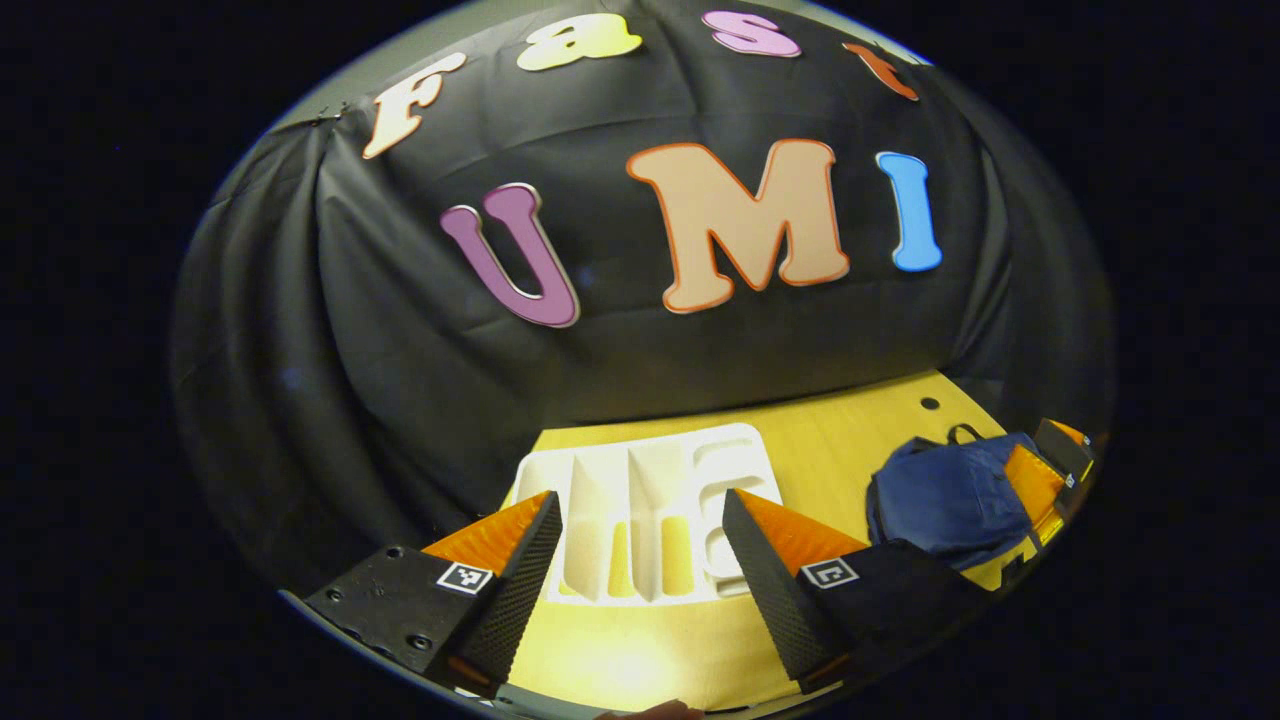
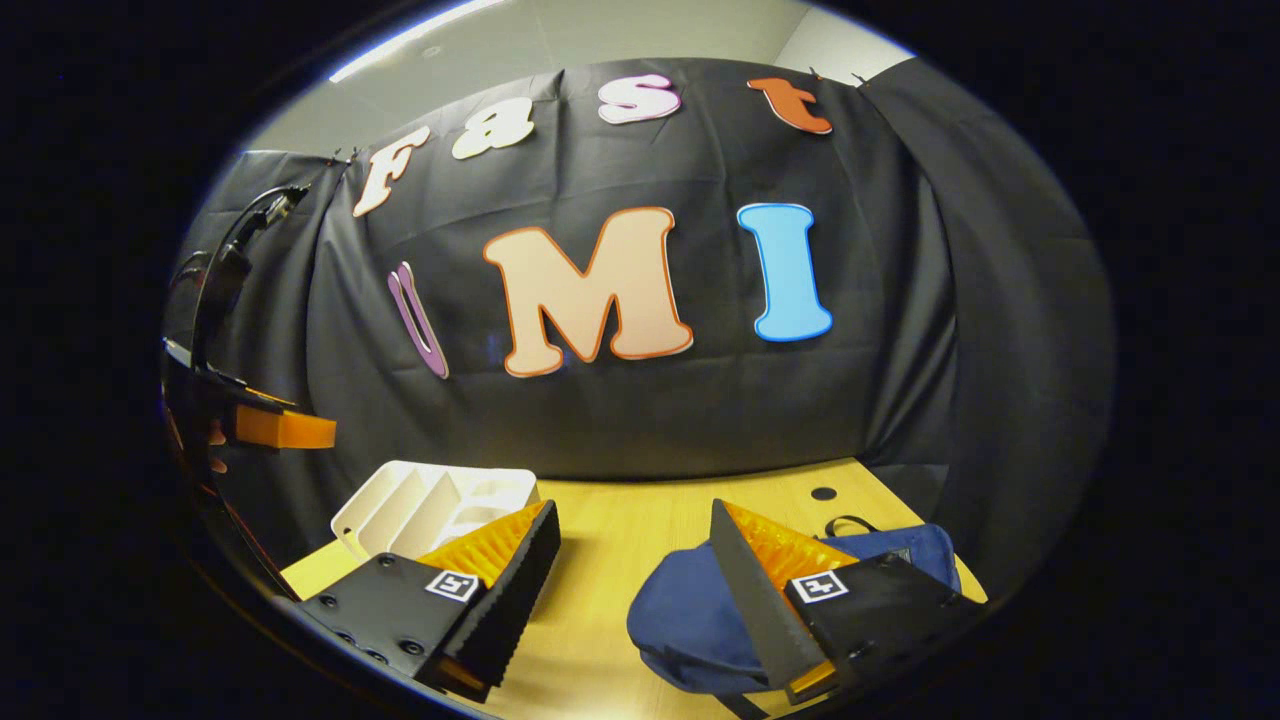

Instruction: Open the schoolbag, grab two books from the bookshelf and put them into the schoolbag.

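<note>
On the yellow wooden table [image 1: 850, 440], which runs back to the black cloth wall [image 1: 400, 400], sit the two main things of the scene. Largest of them is the blue schoolbag [image 2: 690, 610], lying slumped and flat near the table's right end; its dark carry loop [image 2: 848, 524] points toward the wall, and whether its zip is open or closed cannot be told. From the left gripper view the same bag sits off to the right, well apart from the white rack.

Next in size is the white bookshelf [image 1: 650, 500], a moulded rack with upright dividers, standing near the wall on the table's left part. Yellow shows between its dividers, but whether that is books or the table cannot be told.

Both tools hang above the table. The left gripper [image 1: 640, 545] has its jaws spread wide and holds nothing; the rack shows between its fingers, farther off. The right gripper [image 2: 635, 560] is likewise spread wide and empty, its right finger in front of the bag, with contact impossible to judge.

A small dark round hole [image 2: 823, 493] marks the tabletop near the wall.
</note>
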`<act>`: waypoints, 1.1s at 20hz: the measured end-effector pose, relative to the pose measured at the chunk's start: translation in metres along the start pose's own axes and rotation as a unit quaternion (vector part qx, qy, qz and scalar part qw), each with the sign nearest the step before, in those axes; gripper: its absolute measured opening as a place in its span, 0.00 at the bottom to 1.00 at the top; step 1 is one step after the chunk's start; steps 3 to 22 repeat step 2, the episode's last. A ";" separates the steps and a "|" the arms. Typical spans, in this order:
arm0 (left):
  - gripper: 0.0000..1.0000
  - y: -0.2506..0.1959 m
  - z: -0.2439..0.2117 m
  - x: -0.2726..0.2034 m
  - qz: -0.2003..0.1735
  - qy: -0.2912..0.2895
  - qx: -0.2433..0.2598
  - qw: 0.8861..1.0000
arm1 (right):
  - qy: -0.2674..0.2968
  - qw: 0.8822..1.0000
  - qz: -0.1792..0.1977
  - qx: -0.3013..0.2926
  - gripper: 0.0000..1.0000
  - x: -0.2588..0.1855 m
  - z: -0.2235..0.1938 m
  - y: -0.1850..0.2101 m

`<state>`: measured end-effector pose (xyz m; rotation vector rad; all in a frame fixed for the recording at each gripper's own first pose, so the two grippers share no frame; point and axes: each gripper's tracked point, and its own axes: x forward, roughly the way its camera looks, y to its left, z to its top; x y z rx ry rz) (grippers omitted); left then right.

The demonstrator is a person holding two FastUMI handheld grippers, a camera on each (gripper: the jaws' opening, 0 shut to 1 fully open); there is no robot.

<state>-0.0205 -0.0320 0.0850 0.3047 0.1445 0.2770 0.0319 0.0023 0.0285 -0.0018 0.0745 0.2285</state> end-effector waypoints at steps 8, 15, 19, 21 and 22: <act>0.96 0.009 0.009 -0.008 0.007 -0.015 -0.009 1.000 | -0.008 1.000 -0.004 -0.011 0.94 -0.002 0.009 -0.001; 0.96 0.009 0.009 -0.008 0.007 -0.015 -0.009 1.000 | -0.008 1.000 -0.004 -0.011 0.94 -0.002 0.009 -0.001; 0.96 0.009 0.009 -0.008 0.007 -0.015 -0.009 1.000 | -0.008 1.000 -0.004 -0.011 0.94 -0.002 0.009 -0.001; 0.96 0.009 0.009 -0.008 0.007 -0.015 -0.009 1.000 | -0.008 1.000 -0.004 -0.011 0.94 -0.002 0.009 -0.001; 0.96 0.009 0.009 -0.008 0.007 -0.015 -0.009 1.000 | -0.008 1.000 -0.004 -0.011 0.94 -0.002 0.009 -0.001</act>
